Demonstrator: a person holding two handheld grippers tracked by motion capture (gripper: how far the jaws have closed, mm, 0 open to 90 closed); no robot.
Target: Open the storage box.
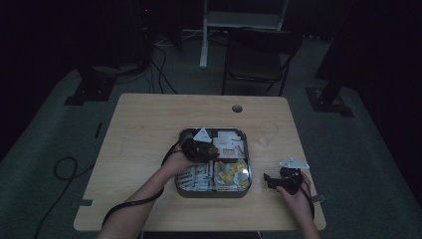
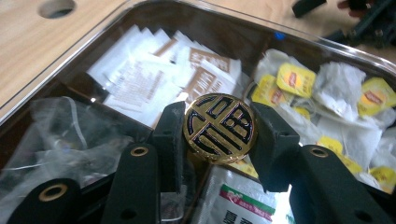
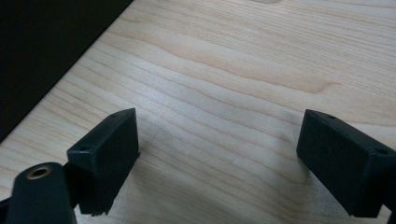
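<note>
A round gold-and-black disc [image 2: 219, 122] with a square-pattern face is pinched between the jaws of my left gripper [image 2: 218, 137], which is shut on it. In the high view the left gripper [image 1: 200, 148] hovers over the upper-left part of a metal compartment tray [image 1: 213, 193]. The tray holds white paper sachets [image 2: 154, 77], yellow-tagged tea bags [image 2: 327, 88] and clear-wrapped items [image 2: 60, 135]. My right gripper [image 1: 277, 180] rests low over the bare table to the right of the tray. Its jaws [image 3: 219, 158] stand wide open with nothing between them.
A clear plastic cup [image 1: 266, 133] stands on the wooden table [image 1: 144, 129] beyond the tray's right corner. A round cable hole [image 1: 237, 108] is near the far edge. A dark folding chair [image 1: 259, 55] sits behind the table. Cables trail on the floor at left.
</note>
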